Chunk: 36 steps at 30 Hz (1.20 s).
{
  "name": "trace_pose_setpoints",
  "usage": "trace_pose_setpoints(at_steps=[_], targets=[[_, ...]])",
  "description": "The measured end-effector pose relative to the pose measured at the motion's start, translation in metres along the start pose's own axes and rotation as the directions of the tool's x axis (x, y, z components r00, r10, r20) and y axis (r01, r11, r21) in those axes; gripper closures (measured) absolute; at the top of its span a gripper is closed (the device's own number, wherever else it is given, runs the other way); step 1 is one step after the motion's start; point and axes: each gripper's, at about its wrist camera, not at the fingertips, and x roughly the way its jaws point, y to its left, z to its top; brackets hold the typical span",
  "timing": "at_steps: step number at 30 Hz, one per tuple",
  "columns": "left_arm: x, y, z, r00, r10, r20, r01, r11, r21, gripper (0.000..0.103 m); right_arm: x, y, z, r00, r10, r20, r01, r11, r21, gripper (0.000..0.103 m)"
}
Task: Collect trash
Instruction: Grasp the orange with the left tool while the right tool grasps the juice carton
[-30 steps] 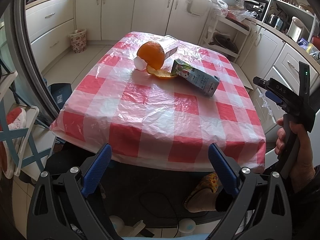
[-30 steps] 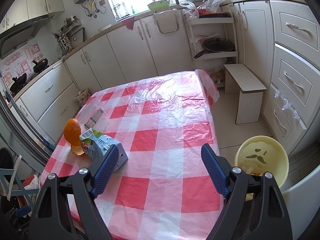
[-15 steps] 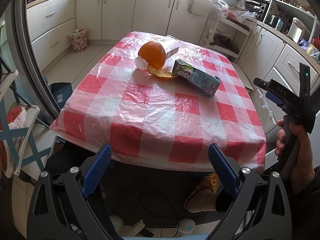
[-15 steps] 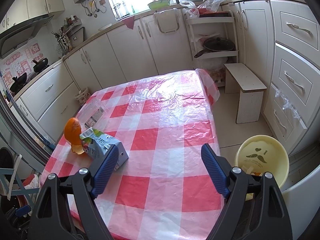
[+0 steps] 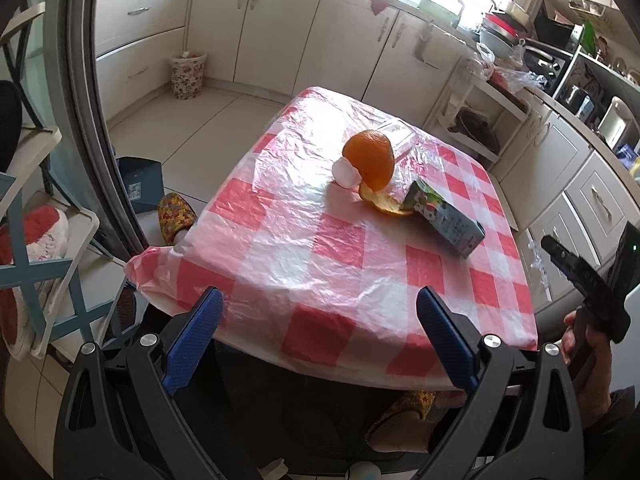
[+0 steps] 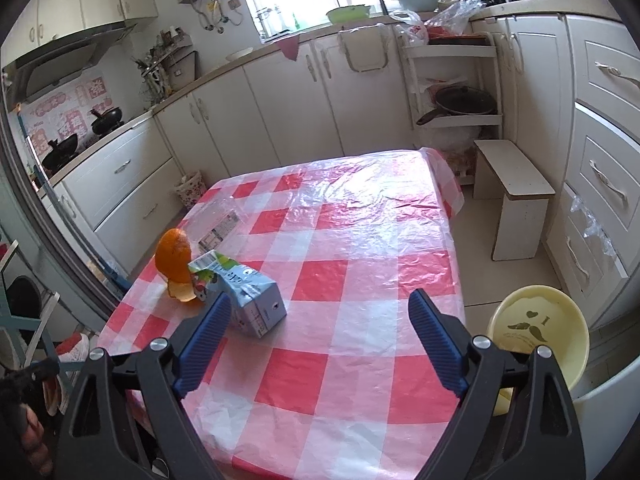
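Note:
On the red-and-white checked tablecloth [image 5: 320, 264] lie orange peel [image 5: 370, 160], a white crumpled scrap [image 5: 345, 173] beside it, a grey-blue drink carton [image 5: 446, 220] on its side and a clear plastic box [image 5: 398, 140] behind the peel. The peel [image 6: 174, 258], carton [image 6: 244, 292] and clear box [image 6: 218, 228] also show in the right wrist view. My left gripper [image 5: 318, 344] is open and empty at the table's near edge. My right gripper [image 6: 318, 340] is open and empty over the table, near the carton.
A yellow bin [image 6: 538, 332] stands on the floor right of the table. A floral basket [image 5: 188, 74] stands by the cabinets. A white step stool [image 6: 512, 196], a shelf rack [image 6: 452, 80] and cabinets ring the table. My right gripper's body [image 5: 592, 280] shows at the right.
The left gripper has swung left and closer to the table's near left corner. The right gripper has hardly moved. Both stay open.

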Motion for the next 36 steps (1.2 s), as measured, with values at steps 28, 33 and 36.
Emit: trace_pose_setpoints(at_steps=[28, 33, 36], targets=[[0.163, -0.1, 0.132, 0.995, 0.097, 0.001, -0.089, 0.912, 0.4, 0.012, 0.146, 0.092, 0.007, 0.942, 0.042, -0.334, -0.202, 0.865, -0.46, 0.015], [0.173, -0.099, 0.132, 0.995, 0.088, -0.045, -0.063, 0.914, 0.402, 0.062, 0.159, 0.085, 0.01, 0.925, 0.047, -0.376, -0.211, 0.888, -0.408, 0.015], [0.167, -0.093, 0.133, 0.997, 0.047, -0.054, -0.024, 0.927, 0.375, 0.07, 0.16, 0.083, 0.011, 0.913, 0.069, -0.402, -0.235, 0.895, -0.379, 0.029]])
